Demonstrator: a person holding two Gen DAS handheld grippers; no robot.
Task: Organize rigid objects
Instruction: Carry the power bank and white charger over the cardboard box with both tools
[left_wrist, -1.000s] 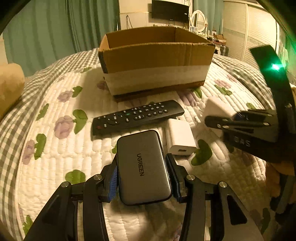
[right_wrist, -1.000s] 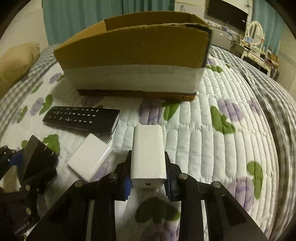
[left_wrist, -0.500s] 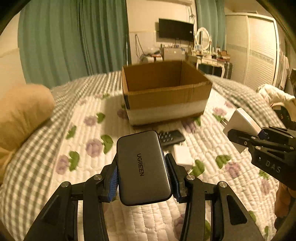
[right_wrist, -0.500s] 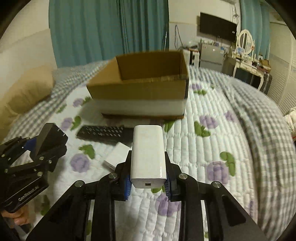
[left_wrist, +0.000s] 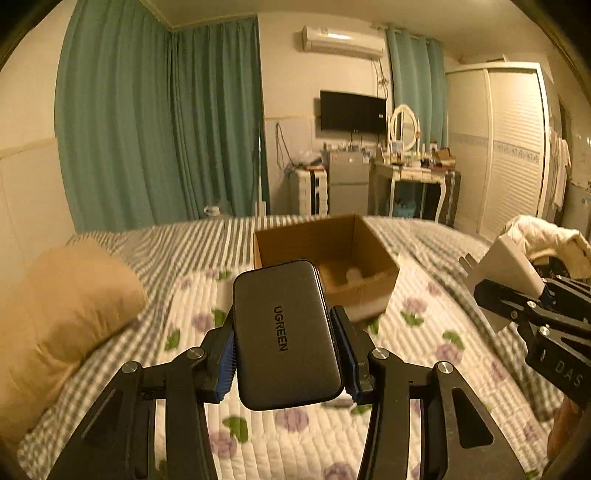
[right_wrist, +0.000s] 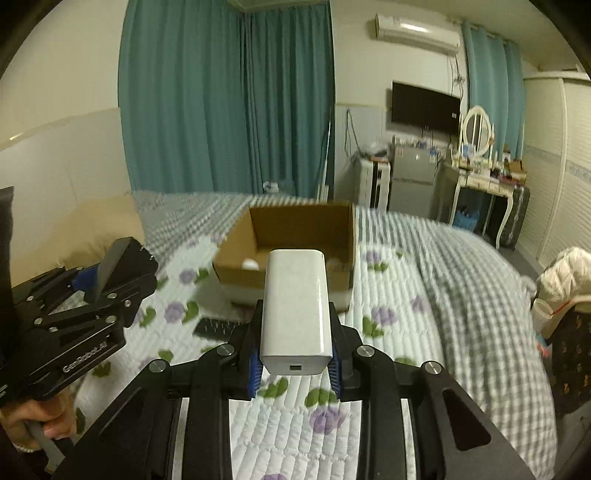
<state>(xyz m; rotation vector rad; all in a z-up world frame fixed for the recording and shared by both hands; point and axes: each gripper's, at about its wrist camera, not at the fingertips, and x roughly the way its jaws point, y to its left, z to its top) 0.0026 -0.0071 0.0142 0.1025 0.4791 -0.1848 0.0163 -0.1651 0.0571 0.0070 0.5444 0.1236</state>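
your left gripper (left_wrist: 286, 345) is clamped on the grey power bank (left_wrist: 286, 336), blue pads pressing its two long sides. its long axis runs along the fingers, far end pointing away toward the cardboard box (left_wrist: 373, 284); the logo face is up, lettering running lengthwise. it is held in the air above the quilted bed (left_wrist: 424, 332), nearer you than the box.

the box sits open-topped on the bed, ahead and between both grippers. a small white thing lies inside on its floor; too blurred to name. in the right wrist view, a dark remote (right_wrist: 216, 328) lies flat on the quilt just in front of the box, left of your right gripper.

your right gripper (right_wrist: 295, 354) is closed on the white charger (right_wrist: 295, 306), gripped by its sides. long axis along the fingers, port end toward the camera, far end pointing at the box. it is also held above the bed.
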